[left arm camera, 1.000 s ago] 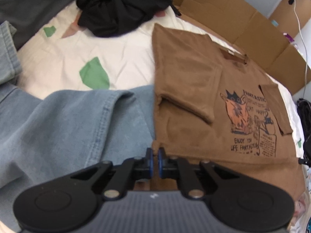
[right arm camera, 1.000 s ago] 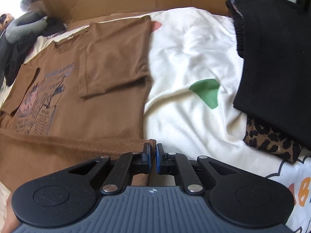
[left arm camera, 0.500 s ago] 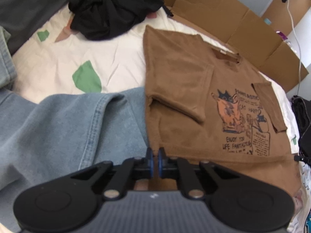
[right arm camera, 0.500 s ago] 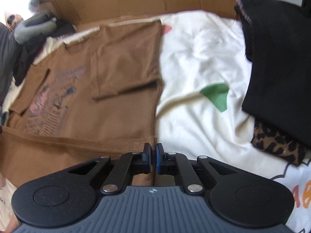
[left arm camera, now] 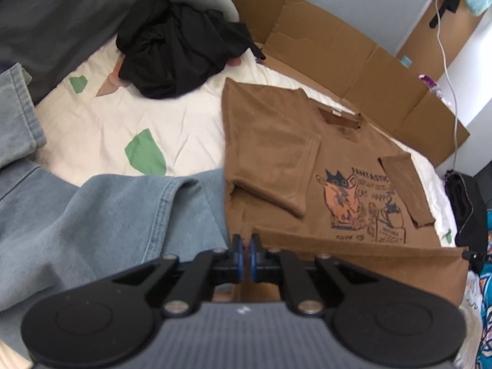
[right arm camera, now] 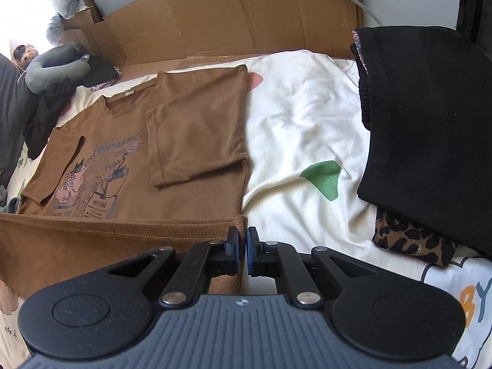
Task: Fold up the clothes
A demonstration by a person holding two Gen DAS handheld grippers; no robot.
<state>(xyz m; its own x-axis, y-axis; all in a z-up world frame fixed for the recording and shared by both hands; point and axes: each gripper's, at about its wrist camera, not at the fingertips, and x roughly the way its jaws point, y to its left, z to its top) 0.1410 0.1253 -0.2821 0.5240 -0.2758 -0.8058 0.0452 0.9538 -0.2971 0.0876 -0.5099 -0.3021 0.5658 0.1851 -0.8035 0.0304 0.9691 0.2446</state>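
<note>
A brown T-shirt (left arm camera: 276, 150) (right arm camera: 196, 132) with a cat print lies face up on the white bed sheet, both sleeves folded in over the chest. Its bottom hem (left arm camera: 353, 255) (right arm camera: 123, 230) is lifted off the bed as a taut band that hides the lowest part of the print. My left gripper (left arm camera: 245, 250) is shut on the hem's left corner. My right gripper (right arm camera: 242, 243) is shut on the hem's right corner.
Light blue jeans (left arm camera: 101, 215) lie left of the shirt. A crumpled black garment (left arm camera: 181, 52) sits further back. A folded black knit (right arm camera: 430, 117) over a leopard-print piece (right arm camera: 412, 240) lies at the right. Cardboard (right arm camera: 233, 15) lines the bed's far side.
Both grippers have risen and moved forward toward the collar with the hem, which now stands higher over the shirt and covers the bottom lines of the print.
</note>
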